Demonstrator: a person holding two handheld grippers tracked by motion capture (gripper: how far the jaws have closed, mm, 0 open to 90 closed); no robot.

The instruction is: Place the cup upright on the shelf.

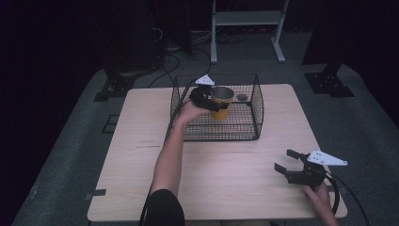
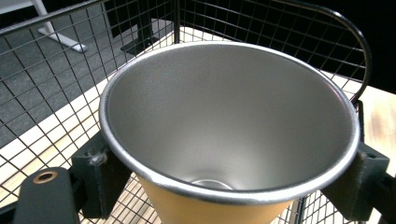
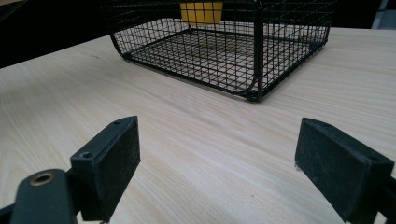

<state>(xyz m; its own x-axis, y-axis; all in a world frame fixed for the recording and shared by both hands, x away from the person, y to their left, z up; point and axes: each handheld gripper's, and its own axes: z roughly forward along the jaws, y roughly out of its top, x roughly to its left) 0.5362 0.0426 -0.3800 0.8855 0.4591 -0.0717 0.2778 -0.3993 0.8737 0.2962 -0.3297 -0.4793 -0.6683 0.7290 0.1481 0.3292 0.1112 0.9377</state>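
A yellow cup [image 1: 221,102] with a bare metal inside stands upright inside a black wire basket [image 1: 256,117] at the back middle of the wooden table [image 1: 141,160]. My left gripper [image 1: 212,101] reaches over the basket's left wall and is shut on the cup. In the left gripper view the cup [image 2: 224,121] is empty, its rim wedged between my two pads [image 2: 98,170]. My right gripper [image 1: 285,160] hovers open near the table's front right corner. In the right gripper view the right gripper [image 3: 217,158] faces the basket [image 3: 224,56] and the cup [image 3: 201,11] with only bare wood between its jaws.
A small dark round thing [image 1: 242,97] lies on the basket floor right of the cup. Behind the table stand a white frame [image 1: 244,28], black stand bases [image 1: 329,80] and loose cables [image 1: 169,56] on grey carpet.
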